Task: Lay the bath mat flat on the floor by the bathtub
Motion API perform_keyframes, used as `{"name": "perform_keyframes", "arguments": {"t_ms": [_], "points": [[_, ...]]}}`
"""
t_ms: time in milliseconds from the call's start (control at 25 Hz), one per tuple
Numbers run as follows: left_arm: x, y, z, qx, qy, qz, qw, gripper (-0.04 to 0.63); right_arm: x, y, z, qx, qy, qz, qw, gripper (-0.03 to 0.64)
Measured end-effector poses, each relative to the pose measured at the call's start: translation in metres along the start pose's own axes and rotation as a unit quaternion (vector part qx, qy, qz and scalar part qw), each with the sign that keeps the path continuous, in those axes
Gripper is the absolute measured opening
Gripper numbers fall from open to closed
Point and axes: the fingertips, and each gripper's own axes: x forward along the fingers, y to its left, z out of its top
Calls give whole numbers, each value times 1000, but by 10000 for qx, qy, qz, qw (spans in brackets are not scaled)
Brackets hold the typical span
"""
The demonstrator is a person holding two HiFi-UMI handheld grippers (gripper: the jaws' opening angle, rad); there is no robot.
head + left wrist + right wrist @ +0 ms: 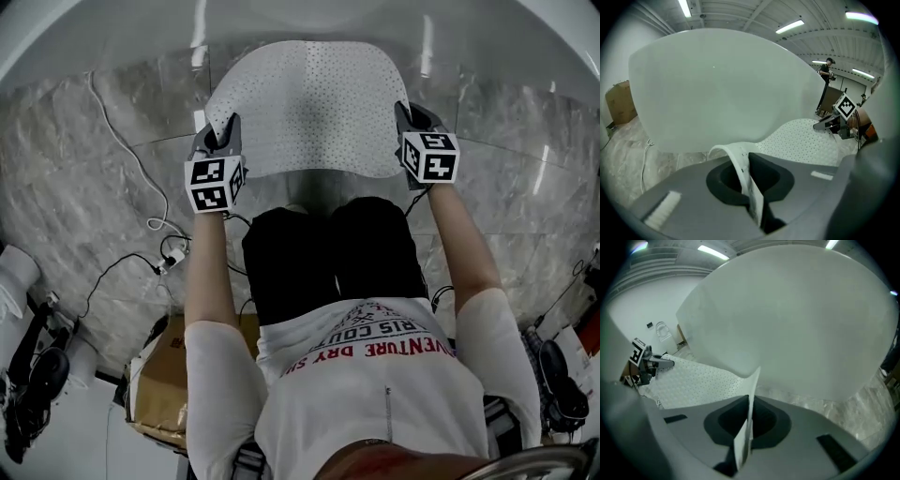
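The step in hand is the laying-down itself: the bath mat (309, 108), white and dotted with small holes, is spread between the two grippers above the marbled floor (84, 178), just in front of the white wall of the bathtub (717, 84). The left gripper (228, 133) is clamped on the mat's near left corner. Its own view shows the jaws together on a curled strip of the edge, with the rest of the sheet running away to the right. The right gripper (406, 120) is clamped in the same way on the near right corner, where the thin edge stands upright between its jaws. The mat looks taut across its near edge and bows slightly toward the bathtub. Whether its far edge already rests on the floor cannot be told from these views. By my reading, the next move calls for lowering both grippers together and level, so the sheet comes down without a fold. Both corners should then be let go only once they lie on the floor. A white cable (117, 131) lies on the floor to the left, apart from the mat, and should not be in the way.
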Motion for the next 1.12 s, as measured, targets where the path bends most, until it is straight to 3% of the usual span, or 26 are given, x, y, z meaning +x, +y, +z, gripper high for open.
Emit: {"name": "perform_keyframes", "arguments": {"t_ms": [200, 360, 680, 1000, 1040, 1080, 1120], "points": [[47, 17, -31, 192, -2, -58, 9998, 20, 49, -18, -29, 5, 20, -108, 9999, 17], [75, 32, -59, 115, 148, 104, 9998, 19, 79, -33, -49, 16, 205, -297, 9993, 17], [106, 62, -124, -551, 540, 355, 9964, 18, 123, -65, -86, -106, 730, -783, 9942, 17], [121, 107, -160, -950, 645, 1162, 9866, 27, 139, -97, -120, 110, 916, -1098, 9897, 17], [124, 111, -163, -984, 673, 1248, 9850, 79, 140, -100, -122, 113, 907, -1127, 9894, 17], [125, 115, -164, -1041, 691, 1309, 9835, 192, 140, -104, -124, 124, 886, -1168, 9891, 39], [126, 117, -165, -1113, 680, 1369, 9820, 263, 140, -107, -125, 138, 854, -1225, 9887, 159]]}}
